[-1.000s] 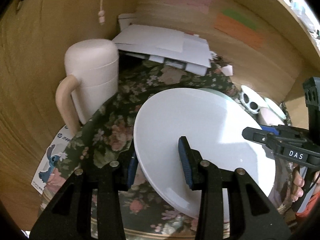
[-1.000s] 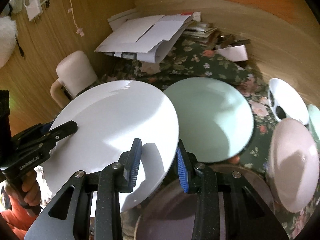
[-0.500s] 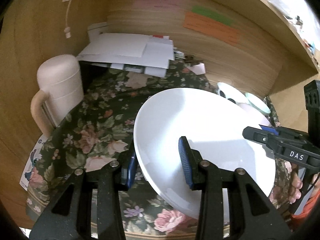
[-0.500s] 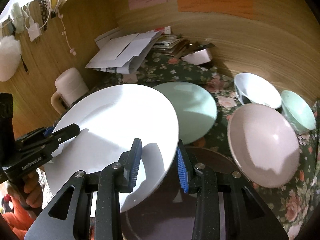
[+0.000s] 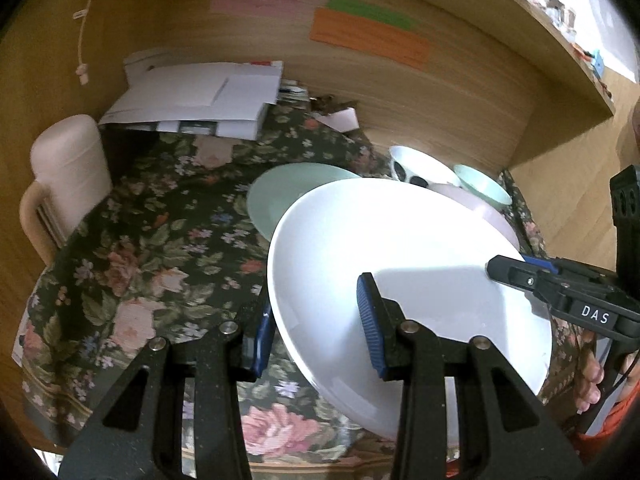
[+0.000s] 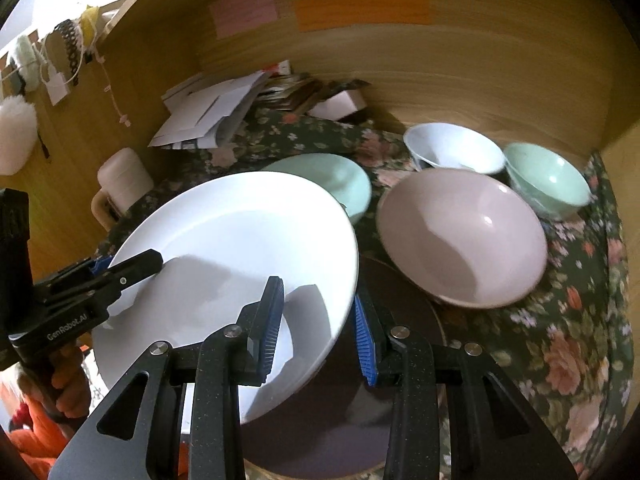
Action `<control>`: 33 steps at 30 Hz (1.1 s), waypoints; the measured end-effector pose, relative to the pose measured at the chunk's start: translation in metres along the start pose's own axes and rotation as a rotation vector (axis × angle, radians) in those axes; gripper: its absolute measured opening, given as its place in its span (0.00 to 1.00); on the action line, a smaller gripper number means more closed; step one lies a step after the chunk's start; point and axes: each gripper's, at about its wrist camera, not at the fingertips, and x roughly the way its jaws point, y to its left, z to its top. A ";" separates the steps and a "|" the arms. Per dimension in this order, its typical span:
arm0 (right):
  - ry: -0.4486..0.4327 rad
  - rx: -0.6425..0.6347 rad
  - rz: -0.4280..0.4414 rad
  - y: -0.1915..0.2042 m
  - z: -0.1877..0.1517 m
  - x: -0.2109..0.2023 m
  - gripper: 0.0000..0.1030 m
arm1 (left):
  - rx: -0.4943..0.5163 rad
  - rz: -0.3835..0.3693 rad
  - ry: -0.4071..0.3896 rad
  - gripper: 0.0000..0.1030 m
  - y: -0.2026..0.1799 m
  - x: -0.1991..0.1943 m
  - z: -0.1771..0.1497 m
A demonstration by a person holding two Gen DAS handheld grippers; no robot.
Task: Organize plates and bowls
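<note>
1. a large white plate [image 5: 400, 248] is held up off the bench, tilted, with a claw on each of two opposite edges.
2. the left claw [image 5: 316, 320] pinches the plate's left rim: one blue pad [image 5: 370, 320] lies on the upper face, the other sits under the edge.
3. the right claw [image 6: 318, 320] pinches the plate's right rim the same way, one blue pad on top of the plate and one beneath its edge.
4. in the left wrist view the right claw shows at the far side of the plate, marked "das", with fingers of a hand [image 5: 590, 380] below it.
5. the bench is covered by a dark floral cloth [image 5: 152, 248].
6. behind the white plate a pale green plate [image 6: 336, 180] lies flat on the cloth.
7. to the right stand a pink bowl [image 6: 460, 236], a white bowl [image 6: 454, 152] and a pale green bowl [image 6: 548, 180], close together.
8. under the plate's right edge lies a dark round dish [image 6: 400, 320] on the cloth.
9. at the back left are a stack of white papers [image 5: 200, 96] and a pale pink jug [image 5: 68, 176] with a handle.
10. coloured paper notes [image 6: 360, 4] stick to the wooden back wall.
</note>
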 end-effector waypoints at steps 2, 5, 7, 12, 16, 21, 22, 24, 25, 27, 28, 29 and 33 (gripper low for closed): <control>0.000 0.014 -0.004 -0.005 -0.005 -0.003 0.30 | 0.009 -0.010 0.007 0.38 -0.006 0.002 -0.002; 0.001 0.034 -0.009 -0.012 -0.012 -0.006 0.30 | 0.015 -0.020 0.021 0.38 -0.013 0.006 -0.006; 0.005 0.046 -0.013 -0.016 -0.016 -0.007 0.30 | 0.017 -0.025 0.035 0.38 -0.016 0.008 -0.009; 0.024 0.074 -0.012 -0.025 -0.026 -0.003 0.30 | 0.023 -0.032 0.069 0.38 -0.022 0.016 -0.018; 0.042 0.095 -0.008 -0.031 -0.033 0.001 0.30 | 0.022 -0.029 0.100 0.38 -0.025 0.024 -0.024; 0.063 0.120 -0.004 -0.038 -0.041 0.008 0.30 | 0.029 -0.023 0.123 0.38 -0.027 0.031 -0.031; 0.066 0.123 -0.004 -0.038 -0.041 0.009 0.30 | 0.029 -0.022 0.126 0.38 -0.027 0.032 -0.032; 0.073 0.126 -0.004 -0.040 -0.043 0.011 0.30 | 0.024 -0.023 0.137 0.38 -0.027 0.036 -0.033; 0.076 0.127 -0.005 -0.040 -0.043 0.012 0.30 | 0.022 -0.024 0.140 0.38 -0.026 0.038 -0.034; 0.081 0.127 -0.009 -0.041 -0.044 0.014 0.30 | 0.019 -0.025 0.148 0.38 -0.026 0.041 -0.034; 0.084 0.127 -0.011 -0.042 -0.045 0.015 0.30 | 0.019 -0.026 0.150 0.38 -0.025 0.043 -0.035; 0.087 0.128 -0.010 -0.043 -0.045 0.016 0.30 | 0.019 -0.026 0.154 0.38 -0.025 0.045 -0.035; 0.094 0.138 -0.018 -0.047 -0.046 0.020 0.30 | 0.026 -0.033 0.162 0.38 -0.027 0.051 -0.036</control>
